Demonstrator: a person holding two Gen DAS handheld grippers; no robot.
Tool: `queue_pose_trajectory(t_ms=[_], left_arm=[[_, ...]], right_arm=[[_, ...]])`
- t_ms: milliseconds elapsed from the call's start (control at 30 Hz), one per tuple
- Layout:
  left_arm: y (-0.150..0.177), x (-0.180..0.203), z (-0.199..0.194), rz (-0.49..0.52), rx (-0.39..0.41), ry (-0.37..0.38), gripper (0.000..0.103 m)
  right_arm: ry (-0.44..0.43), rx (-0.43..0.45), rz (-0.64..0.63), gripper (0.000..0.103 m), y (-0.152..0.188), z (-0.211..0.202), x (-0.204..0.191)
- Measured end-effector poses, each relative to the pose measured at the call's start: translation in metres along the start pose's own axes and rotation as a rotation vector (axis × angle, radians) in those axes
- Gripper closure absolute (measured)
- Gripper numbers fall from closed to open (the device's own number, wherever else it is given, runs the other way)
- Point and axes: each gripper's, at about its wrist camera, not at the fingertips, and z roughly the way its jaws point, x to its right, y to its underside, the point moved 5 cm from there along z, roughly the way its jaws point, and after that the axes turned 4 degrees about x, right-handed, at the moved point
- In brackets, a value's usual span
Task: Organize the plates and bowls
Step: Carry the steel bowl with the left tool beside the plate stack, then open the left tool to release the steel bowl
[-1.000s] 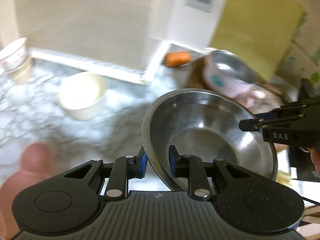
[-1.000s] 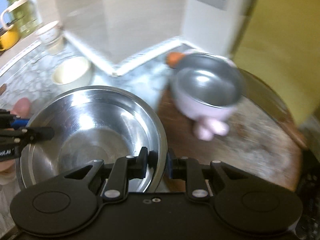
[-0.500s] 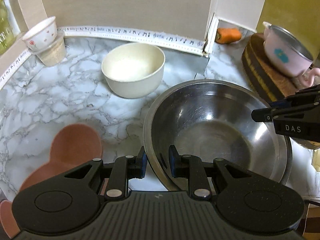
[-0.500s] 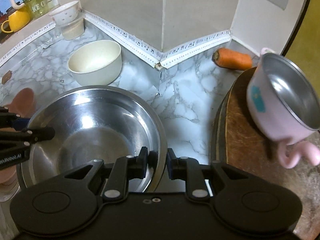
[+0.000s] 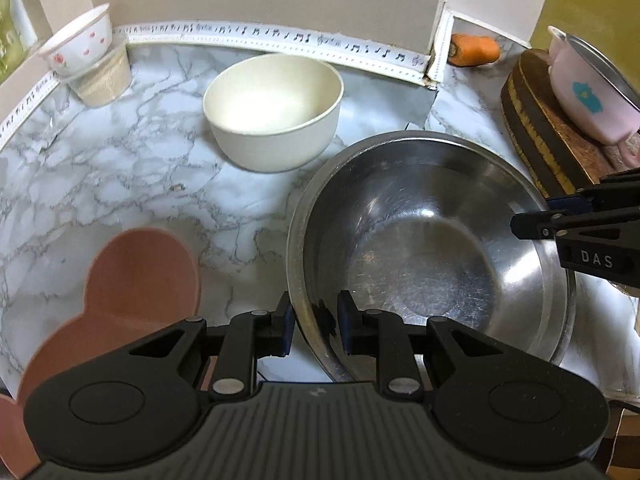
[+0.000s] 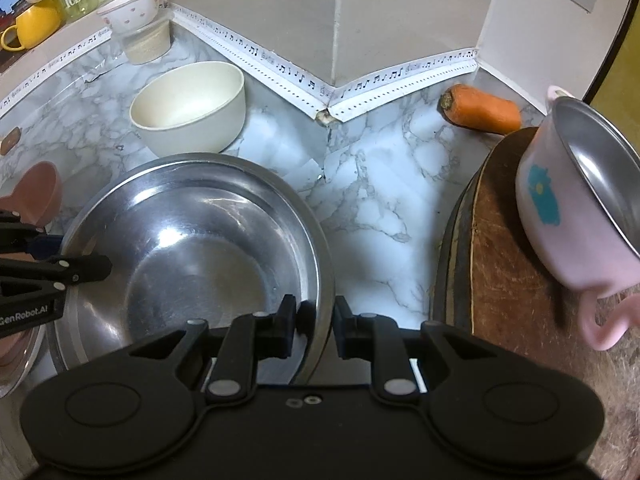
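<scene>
— Where's the steel bowl?

— On the marble counter, out from the back corner; the left gripper is clamped on its near rim, the right gripper pinched on the opposite rim.

— And the others?

— The cream bowl stands just behind it, nearer the back edge; the pink pot tilts on the wooden board at the right edge; a carrot lies by the back wall.

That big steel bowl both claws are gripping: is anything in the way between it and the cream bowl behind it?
Nothing visible. Only bare marble counter lies between the steel bowl and the cream bowl. The pink dish sits off to the side.
</scene>
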Motion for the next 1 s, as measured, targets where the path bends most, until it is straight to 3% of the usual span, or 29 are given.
queue_pose_trajectory(t_ms=[400,500,600,833,1000], left_arm=[[0.001,-0.005,-0.001,-0.044,-0.016,-0.005,0.08],[0.001,-0.008,-0.006,-0.054,-0.003,-0.009,0.07],[-0.001,-0.01,-0.016,-0.06,0.029,-0.001,0.047],[-0.011,-0.004,-0.05,-0.047,0.111,0.053,0.044],[-0.023,0.015,-0.08,-0.005,0.194,0.101,0.032]], right_arm=[[0.032,-0.019,-0.006,0.074,0.0,-0.002,-0.006],[0.043,-0.014,-0.009,0.071,0.001,-0.009,-0.006],[0.044,-0.005,-0.004,0.071,0.001,-0.018,-0.007],[0.01,0.034,0.032,0.062,-0.005,-0.049,-0.011],[-0.003,0.075,0.06,0.058,-0.013,-0.077,-0.009]])
